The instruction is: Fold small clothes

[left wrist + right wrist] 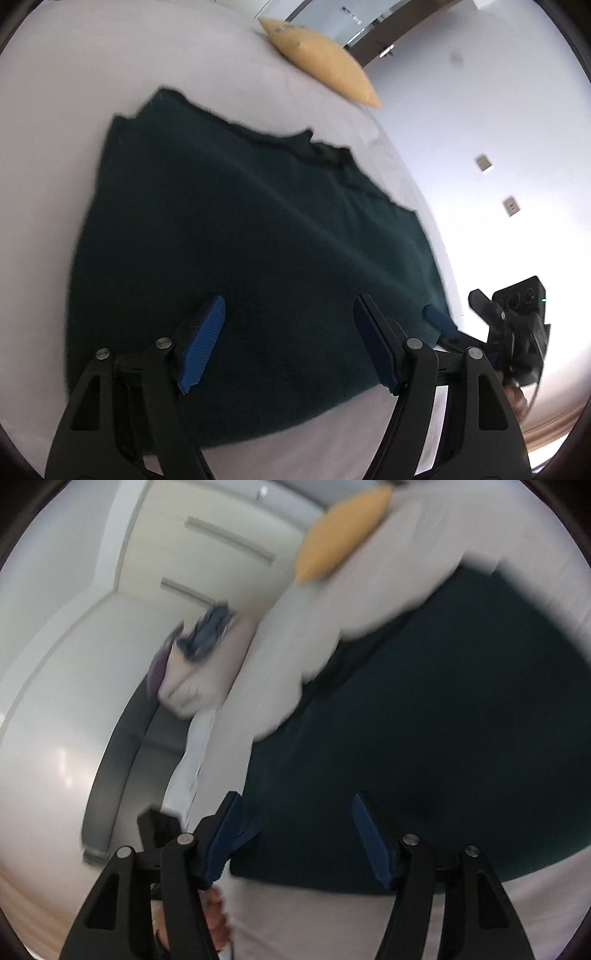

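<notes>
Dark green garment (240, 229); yellow pillow (325, 62); white bed (74, 92).

One dark green garment (240, 229) spread on the one white bed (55, 110), and a single yellow pillow (325, 59) up around 12 o'clock from it. Two grippers total, the left gripper (288, 343) and the right gripper (295, 834), two blue-padded fingers each. Also two small wall plates (484, 162) off at 3 o'clock, plus one pile of bluish clothes (207, 631) around 10 o'clock in the right wrist view.

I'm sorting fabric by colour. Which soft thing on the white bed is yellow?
The pillow at the bed's far end is yellow. The garment spread flat below the hand-held grippers is dark green.
</notes>
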Tool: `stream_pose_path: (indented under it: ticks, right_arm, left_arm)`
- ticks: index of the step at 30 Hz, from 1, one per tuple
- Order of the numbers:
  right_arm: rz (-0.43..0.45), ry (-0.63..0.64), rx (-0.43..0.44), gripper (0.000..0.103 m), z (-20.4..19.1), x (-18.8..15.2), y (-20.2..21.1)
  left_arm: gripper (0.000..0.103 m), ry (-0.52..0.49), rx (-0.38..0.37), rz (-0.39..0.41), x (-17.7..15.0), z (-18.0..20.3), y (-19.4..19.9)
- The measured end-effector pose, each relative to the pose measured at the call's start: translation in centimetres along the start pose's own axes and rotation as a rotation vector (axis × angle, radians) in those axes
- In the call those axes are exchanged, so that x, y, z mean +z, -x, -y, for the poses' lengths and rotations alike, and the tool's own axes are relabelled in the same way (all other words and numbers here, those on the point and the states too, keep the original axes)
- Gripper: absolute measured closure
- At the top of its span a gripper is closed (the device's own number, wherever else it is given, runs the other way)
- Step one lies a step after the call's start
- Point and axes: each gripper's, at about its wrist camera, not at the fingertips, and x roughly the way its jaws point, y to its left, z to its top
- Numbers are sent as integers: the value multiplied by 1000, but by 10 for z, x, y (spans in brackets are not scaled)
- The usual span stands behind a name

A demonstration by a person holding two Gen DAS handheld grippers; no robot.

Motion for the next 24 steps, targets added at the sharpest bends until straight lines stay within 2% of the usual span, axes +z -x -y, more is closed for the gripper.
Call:
stream_pose_path:
  ticks: [2, 5, 7, 9, 11, 17, 22, 24]
  right_arm:
    - [-24, -30, -20, 37, 10, -8, -13]
    - [-5, -76, -1, 48, 35, -8, -4]
    - [30, -128, 15, 51, 51, -3, 10]
    - [77, -139, -3, 52, 63, 1, 27]
    - [115, -131, -36, 52, 74, 6, 47]
    - [232, -216, -76, 62, 115, 14, 100]
    - [307, -224, -178, 61, 117, 17, 134]
    - [330, -230, -192, 54, 111, 17, 139]
  left_arm:
    - [32, -32, 5, 8, -5, -3, -5]
    - [33, -65, 6, 2, -9, -7, -3]
    - [39, -67, 7, -6, -6, -12, -2]
    - [40, -68, 11, -8, -4, -17, 1]
    - [40, -84, 39, -5, -6, -12, -3]
    - [40, -162, 132, -14, -12, 3, -6]
    - [40, -175, 145, -19, -14, 7, -10]
    - [40, -180, 148, -20, -15, 7, -8]
